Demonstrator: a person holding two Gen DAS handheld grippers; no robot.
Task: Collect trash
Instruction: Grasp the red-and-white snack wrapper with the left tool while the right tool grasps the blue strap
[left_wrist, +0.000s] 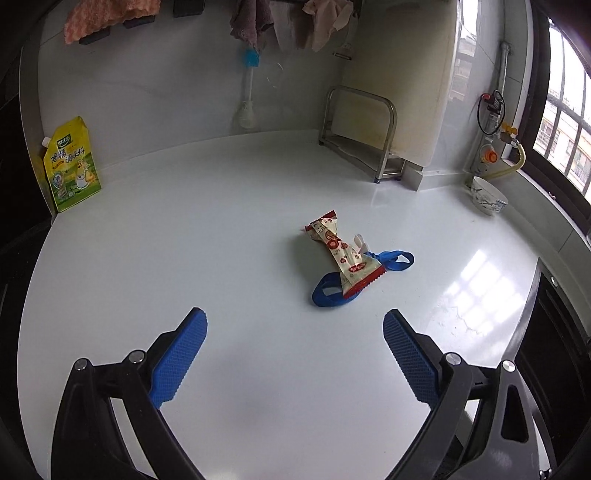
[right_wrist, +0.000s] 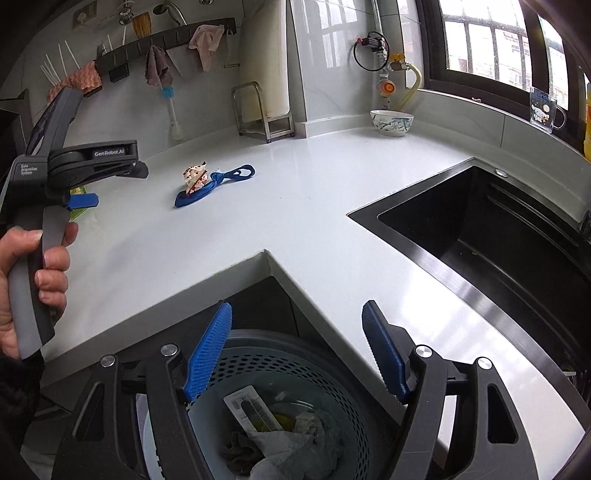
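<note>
A crumpled red-and-cream snack wrapper (left_wrist: 341, 254) lies on the white counter (left_wrist: 221, 258), resting on a knotted blue strap (left_wrist: 332, 293). My left gripper (left_wrist: 293, 325) hovers open a short way in front of them, nothing between its blue pads (left_wrist: 177, 363). In the right wrist view the wrapper (right_wrist: 195, 176) and strap (right_wrist: 221, 181) sit far off on the counter, and the left gripper (right_wrist: 99, 186) is held by a hand (right_wrist: 33, 273) at the left. My right gripper (right_wrist: 297, 314) is open and empty over a grey perforated bin (right_wrist: 332, 376) holding crumpled paper and packaging.
A yellow seasoning pouch (left_wrist: 72, 166) stands against the back wall at left. A metal rack (left_wrist: 364, 136) and a patterned bowl (left_wrist: 487, 195) sit at the back right. A black sink (right_wrist: 498, 236) is sunk into the counter right of the bin. Cloths (left_wrist: 251, 20) hang above.
</note>
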